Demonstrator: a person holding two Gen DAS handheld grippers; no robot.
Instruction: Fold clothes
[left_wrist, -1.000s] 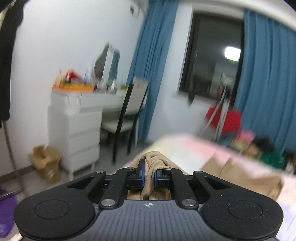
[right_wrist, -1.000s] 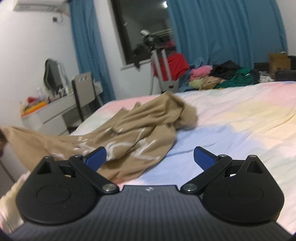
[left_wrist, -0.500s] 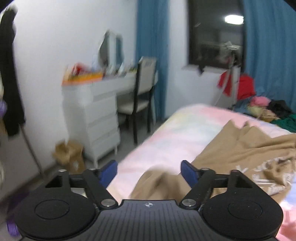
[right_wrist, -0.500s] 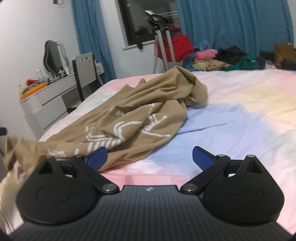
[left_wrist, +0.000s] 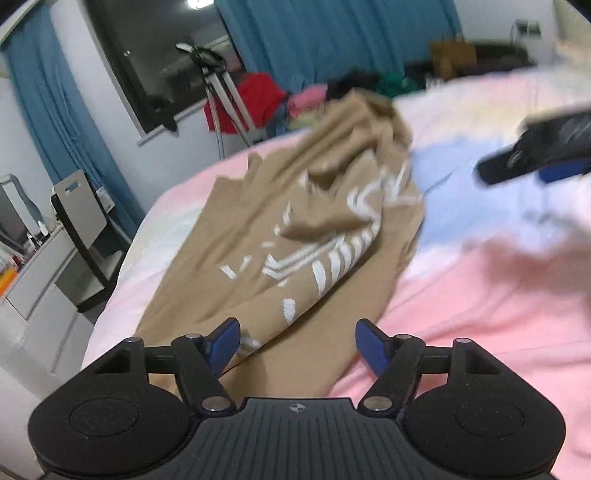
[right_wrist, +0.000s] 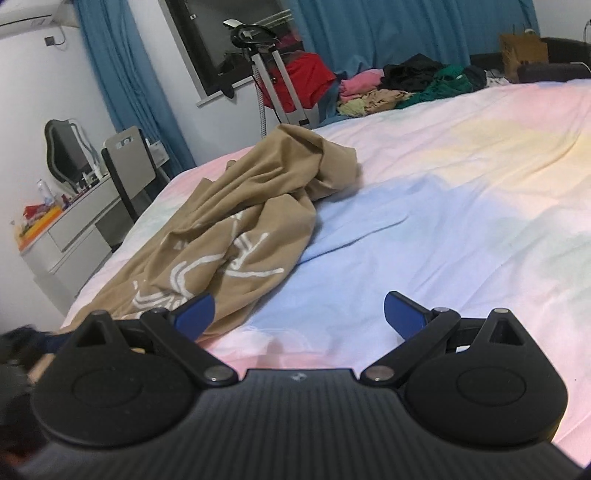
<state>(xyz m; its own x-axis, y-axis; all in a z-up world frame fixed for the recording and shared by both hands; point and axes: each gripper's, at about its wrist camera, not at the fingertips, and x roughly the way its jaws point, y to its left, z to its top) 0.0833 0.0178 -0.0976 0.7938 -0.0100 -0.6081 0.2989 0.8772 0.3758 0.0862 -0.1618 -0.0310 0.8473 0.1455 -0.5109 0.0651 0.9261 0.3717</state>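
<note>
A tan shirt with a white print (left_wrist: 303, 236) lies crumpled on the bed's pastel sheet (left_wrist: 480, 280); it also shows in the right wrist view (right_wrist: 236, 229). My left gripper (left_wrist: 297, 345) is open and empty, just above the shirt's near end. My right gripper (right_wrist: 297, 315) is open and empty over the sheet, to the right of the shirt's near end. The right gripper shows blurred at the right edge of the left wrist view (left_wrist: 535, 155).
A pile of clothes (right_wrist: 406, 88) lies at the far end of the bed by the blue curtains (right_wrist: 388, 33). A tripod (right_wrist: 273, 81) stands near the window. A white dresser (right_wrist: 70, 236) and a chair (right_wrist: 129, 173) stand left of the bed.
My left gripper let go of the tan shirt, opened, and swung from the dresser side to face along the bed over the shirt. The shirt dropped onto the bed. My right gripper stayed open.
</note>
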